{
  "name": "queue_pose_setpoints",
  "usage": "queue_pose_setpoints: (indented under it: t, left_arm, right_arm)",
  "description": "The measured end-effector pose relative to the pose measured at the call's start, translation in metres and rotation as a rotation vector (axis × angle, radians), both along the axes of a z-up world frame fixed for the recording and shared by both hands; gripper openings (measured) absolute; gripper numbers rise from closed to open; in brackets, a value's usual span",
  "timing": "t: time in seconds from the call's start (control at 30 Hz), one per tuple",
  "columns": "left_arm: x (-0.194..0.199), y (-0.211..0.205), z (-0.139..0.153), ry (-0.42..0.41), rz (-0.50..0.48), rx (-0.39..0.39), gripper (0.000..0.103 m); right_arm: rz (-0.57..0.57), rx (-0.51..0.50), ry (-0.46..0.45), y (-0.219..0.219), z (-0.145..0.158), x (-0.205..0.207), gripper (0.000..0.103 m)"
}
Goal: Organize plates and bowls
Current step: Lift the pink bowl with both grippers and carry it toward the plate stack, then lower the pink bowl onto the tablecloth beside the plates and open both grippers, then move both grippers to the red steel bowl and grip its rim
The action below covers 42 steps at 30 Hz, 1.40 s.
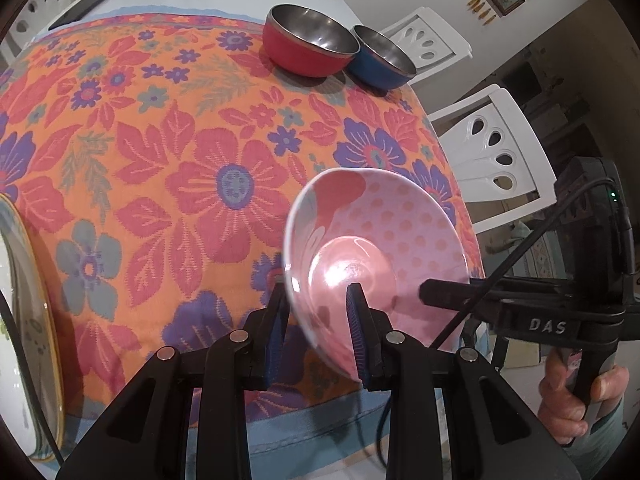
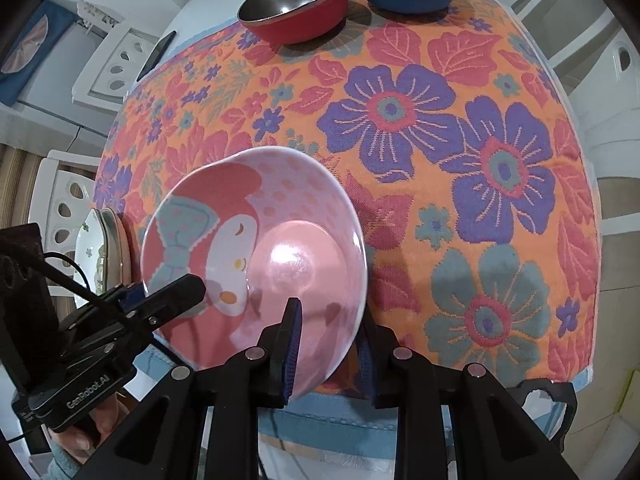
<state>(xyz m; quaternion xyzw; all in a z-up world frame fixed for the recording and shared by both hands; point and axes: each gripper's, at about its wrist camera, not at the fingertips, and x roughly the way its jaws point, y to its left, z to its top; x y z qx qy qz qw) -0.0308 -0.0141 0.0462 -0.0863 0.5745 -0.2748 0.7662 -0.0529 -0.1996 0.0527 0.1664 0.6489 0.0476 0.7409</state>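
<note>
Pink bowl [image 1: 372, 256] noted nearest, tilted above the tabletop's [image 1: 168, 168] near edge, rim clenched by left gripper [image 1: 316, 312] and right gripper [image 2: 332, 344] on opposite sides. Judged glossy, rigid, light, breakable, slippery; rim grips advisable.

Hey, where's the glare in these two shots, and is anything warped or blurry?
Left wrist view: glare on the pink bowl floor; fisheye bends the tablecloth; the near plate is blurred. Right wrist view: similar glare in the bowl; steel highlights in the red bowl; dark vignette corners.
</note>
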Motion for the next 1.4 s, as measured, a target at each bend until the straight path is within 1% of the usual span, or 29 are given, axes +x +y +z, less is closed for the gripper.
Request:
queue_pose_setpoints:
  t: [0.2, 0.33, 0.47, 0.63, 0.67, 0.73, 0.77, 0.8, 0.83, 0.9, 0.97, 1.03, 1.2, 1.4]
  left_arm:
    - [-0.002, 0.011, 0.013, -0.014, 0.027, 0.028, 0.025]
    - [0.000, 0.018, 0.030, -0.044, 0.043, 0.044, 0.025]
    - [0.007, 0.020, 0.055, -0.102, 0.054, 0.053, 0.027]
    - [0.017, 0.011, 0.087, -0.177, 0.050, 0.060, 0.028]
    - [0.019, 0.009, 0.092, -0.185, 0.049, 0.061, 0.028]
    - [0.024, 0.001, 0.104, -0.210, 0.043, 0.070, 0.029]
    - [0.026, -0.002, 0.109, -0.220, 0.042, 0.076, 0.034]
    - [0.027, -0.005, 0.113, -0.228, 0.043, 0.080, 0.037]
    - [0.030, -0.009, 0.120, -0.242, 0.047, 0.079, 0.040]
    - [0.033, -0.016, 0.129, -0.259, 0.046, 0.073, 0.043]
    - [0.039, -0.021, 0.139, -0.275, 0.043, 0.078, 0.057]
    - [0.045, -0.024, 0.150, -0.305, 0.044, 0.072, 0.063]
    - [0.063, -0.026, 0.171, -0.368, 0.029, 0.101, 0.063]
    - [0.099, -0.013, 0.182, -0.388, 0.053, 0.080, 0.063]
  right_arm:
    - [-0.011, 0.017, -0.028, -0.012, 0.019, -0.011, 0.026]
    - [-0.024, 0.002, -0.064, -0.019, 0.038, -0.015, 0.026]
    - [-0.021, 0.008, -0.103, -0.022, 0.057, -0.015, 0.026]
    - [-0.023, 0.028, -0.154, -0.025, 0.079, -0.019, 0.029]
    - [-0.025, 0.028, -0.161, -0.027, 0.082, -0.019, 0.031]
    - [-0.037, -0.012, -0.177, -0.028, 0.091, -0.020, 0.040]
    - [-0.042, -0.041, -0.195, -0.029, 0.097, -0.021, 0.049]
    - [-0.044, -0.054, -0.216, -0.029, 0.102, -0.021, 0.055]
    - [-0.046, -0.062, -0.241, -0.030, 0.109, -0.021, 0.055]
    - [-0.045, -0.060, -0.263, -0.033, 0.117, -0.020, 0.055]
    - [-0.045, -0.055, -0.286, -0.035, 0.126, -0.017, 0.055]
    - [-0.050, -0.048, -0.305, -0.037, 0.132, -0.012, 0.055]
    - [-0.042, -0.048, -0.340, -0.032, 0.143, 0.004, 0.055]
    - [-0.030, -0.069, -0.348, -0.023, 0.149, 0.029, 0.055]
